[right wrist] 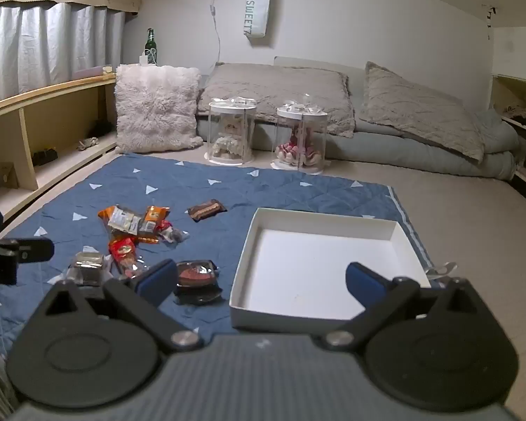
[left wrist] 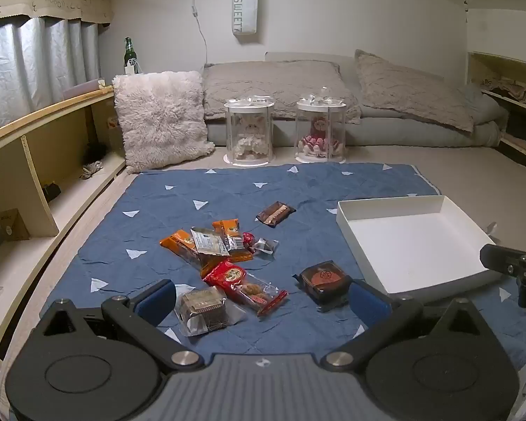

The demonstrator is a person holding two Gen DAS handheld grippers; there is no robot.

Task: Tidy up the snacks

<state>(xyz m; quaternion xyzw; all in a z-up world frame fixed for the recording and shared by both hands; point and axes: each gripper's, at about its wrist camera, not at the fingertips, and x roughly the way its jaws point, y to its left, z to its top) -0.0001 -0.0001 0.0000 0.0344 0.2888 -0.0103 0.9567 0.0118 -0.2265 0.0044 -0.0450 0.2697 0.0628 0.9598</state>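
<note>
Several snack packs lie on a blue mat (left wrist: 157, 196): an orange pile (left wrist: 207, 245), a red biscuit pack (left wrist: 243, 282), a brown cake pack (left wrist: 203, 310), a dark round cake pack (left wrist: 324, 279) and a brown bar (left wrist: 275, 213). An empty white box (left wrist: 413, 242) sits to their right. My left gripper (left wrist: 263, 301) is open and empty just above the near packs. My right gripper (right wrist: 261, 280) is open and empty over the near edge of the white box (right wrist: 326, 263), with the dark round cake pack (right wrist: 196, 275) by its left finger.
Two clear doll cases (left wrist: 250, 133) (left wrist: 321, 131) stand behind the mat. A fluffy cushion (left wrist: 161, 119) and a folded grey mattress (left wrist: 368, 112) lie at the back. Wooden shelves (left wrist: 28, 161) line the left side. The right gripper shows at the left wrist view's right edge (left wrist: 515, 266).
</note>
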